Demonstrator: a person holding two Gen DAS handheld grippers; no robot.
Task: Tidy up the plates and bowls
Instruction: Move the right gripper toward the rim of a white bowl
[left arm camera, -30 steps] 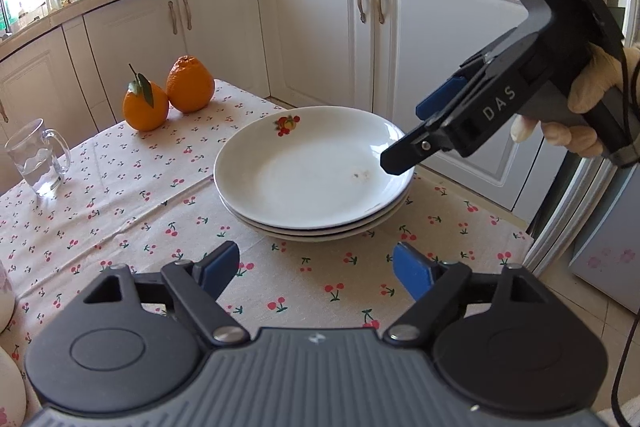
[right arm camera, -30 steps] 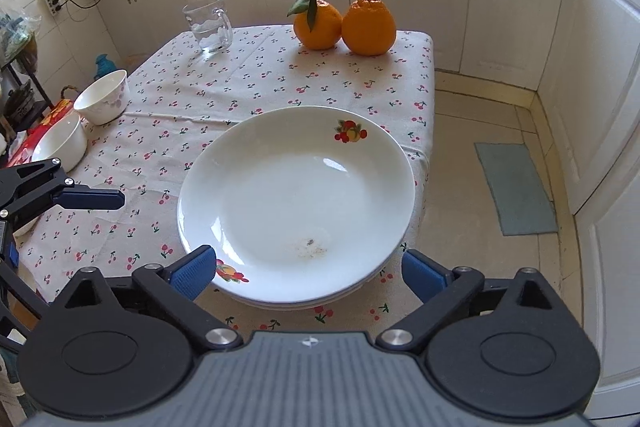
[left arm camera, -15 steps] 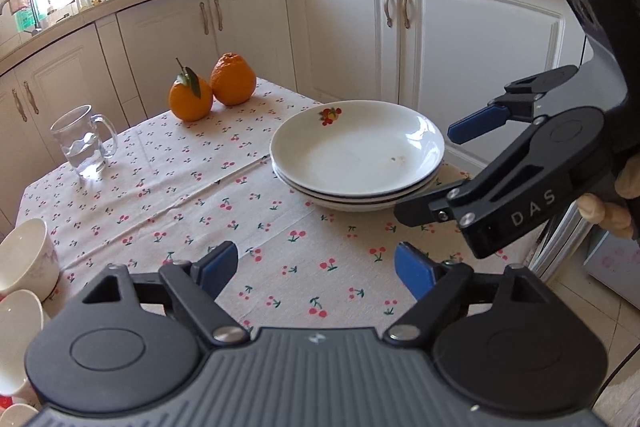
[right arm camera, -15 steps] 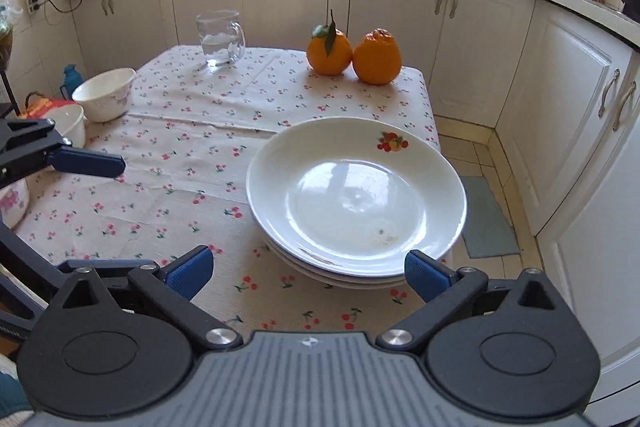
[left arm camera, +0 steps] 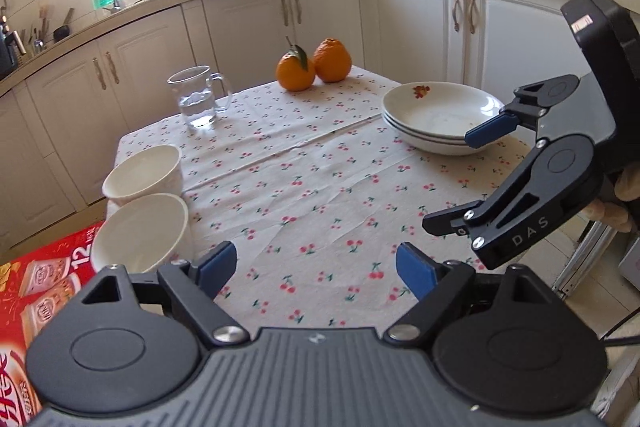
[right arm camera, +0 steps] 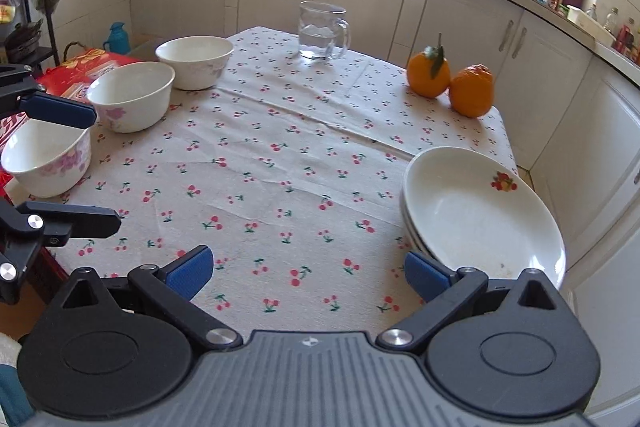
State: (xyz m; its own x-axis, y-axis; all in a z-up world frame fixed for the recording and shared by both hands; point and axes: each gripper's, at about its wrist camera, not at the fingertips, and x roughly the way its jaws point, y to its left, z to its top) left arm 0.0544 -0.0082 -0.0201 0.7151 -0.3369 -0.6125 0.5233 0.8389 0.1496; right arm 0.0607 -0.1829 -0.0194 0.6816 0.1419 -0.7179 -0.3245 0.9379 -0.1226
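Left gripper (left arm camera: pixel 316 269): jaws apart, just been opening wider, nothing between the blue pads, hovering over bare tablecloth (left arm camera: pixel 312 187). Right gripper (right arm camera: pixel 308 273): jaws wide apart too, empty, over the near edge of the table.

Right wrist view, near to far:
- Plate stack (right arm camera: pixel 480 211) at 3 o'clock, sitting at the table's right edge (lowest rim hidden behind the right pad, so overhang can't be judged).
- Nearest bowl (right arm camera: pixel 48 163) at 9 o'clock, on the left edge, partly behind the left gripper's upper finger.
- Second bowl (right arm camera: pixel 132 99) at 10 o'clock, third bowl (right arm camera: pixel 196 61) at 11, each just beside the next, all upright.
- Red carton (right arm camera: pixel 84 71) off the left edge behind the bowls.
- Glass mug (right arm camera: pixel 320 31) with water at 12, near the far edge.
- Two oranges (right arm camera: pixel 448 83) touching each other at 1 o'clock, near the far right corner.

Centre of the cloth is open from the near edge to the mug; bowls and plates well apart across it.
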